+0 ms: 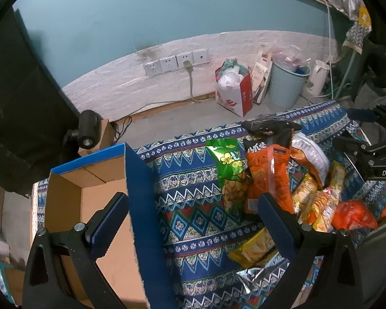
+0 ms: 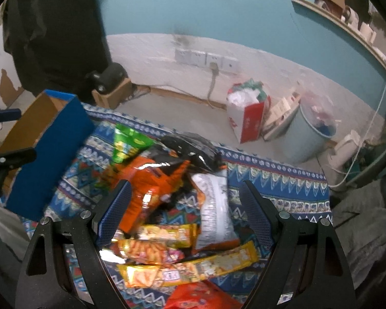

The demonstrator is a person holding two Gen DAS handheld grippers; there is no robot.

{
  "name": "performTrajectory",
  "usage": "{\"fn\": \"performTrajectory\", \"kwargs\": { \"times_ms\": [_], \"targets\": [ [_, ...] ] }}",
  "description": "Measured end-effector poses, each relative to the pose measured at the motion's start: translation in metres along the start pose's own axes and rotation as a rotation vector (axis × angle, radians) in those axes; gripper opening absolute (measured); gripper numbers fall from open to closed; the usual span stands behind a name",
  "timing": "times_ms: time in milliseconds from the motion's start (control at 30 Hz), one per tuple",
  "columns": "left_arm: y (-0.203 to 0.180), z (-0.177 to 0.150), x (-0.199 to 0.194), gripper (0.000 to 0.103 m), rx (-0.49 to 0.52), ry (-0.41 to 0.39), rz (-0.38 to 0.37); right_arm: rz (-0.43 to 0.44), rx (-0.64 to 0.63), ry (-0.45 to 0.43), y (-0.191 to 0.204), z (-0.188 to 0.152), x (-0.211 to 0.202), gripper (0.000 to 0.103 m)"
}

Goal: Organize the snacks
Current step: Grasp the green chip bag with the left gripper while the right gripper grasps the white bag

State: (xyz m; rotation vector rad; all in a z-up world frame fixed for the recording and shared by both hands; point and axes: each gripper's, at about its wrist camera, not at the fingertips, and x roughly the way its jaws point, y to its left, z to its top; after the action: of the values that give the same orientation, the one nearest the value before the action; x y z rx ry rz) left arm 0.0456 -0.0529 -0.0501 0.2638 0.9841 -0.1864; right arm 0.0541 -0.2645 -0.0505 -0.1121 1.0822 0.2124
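Observation:
A pile of snack packets lies on a patterned blue cloth (image 1: 193, 188). It holds a green bag (image 1: 229, 170), an orange and black bag (image 1: 270, 164), a white bag (image 2: 216, 206) and yellow bars (image 2: 190, 270). An open cardboard box with blue outer walls (image 1: 139, 206) stands left of the pile and also shows in the right wrist view (image 2: 51, 159). My left gripper (image 1: 193, 226) is open and empty, straddling the box's right wall. My right gripper (image 2: 185, 211) is open and empty above the pile.
Beyond the table edge is bare floor, then a white brick wall with sockets (image 1: 177, 60). A red and white bag (image 1: 234, 92) and a blue bin (image 1: 285, 85) stand by the wall. A black camera on a mount (image 1: 87, 128) sits behind the box.

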Motion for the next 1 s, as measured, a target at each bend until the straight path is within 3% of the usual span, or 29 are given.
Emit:
{"fn": "performTrajectory", "kwargs": {
  "times_ms": [300,800,1000],
  "targets": [
    [0.001,0.011,0.054,0.102,-0.051,0.077,-0.019,-0.046,0.021,0.100,-0.030,-0.005,0.052,0.084],
    [-0.016,0.025,0.134,0.102,-0.102,0.218,-0.072,-0.023,0.029,0.255,-0.046,-0.027,0.110,0.084],
    [-0.017,0.026,0.153,0.102,-0.149,0.242,-0.151,-0.005,0.035,0.297,-0.048,-0.032,0.131,0.083]
  ]
}}
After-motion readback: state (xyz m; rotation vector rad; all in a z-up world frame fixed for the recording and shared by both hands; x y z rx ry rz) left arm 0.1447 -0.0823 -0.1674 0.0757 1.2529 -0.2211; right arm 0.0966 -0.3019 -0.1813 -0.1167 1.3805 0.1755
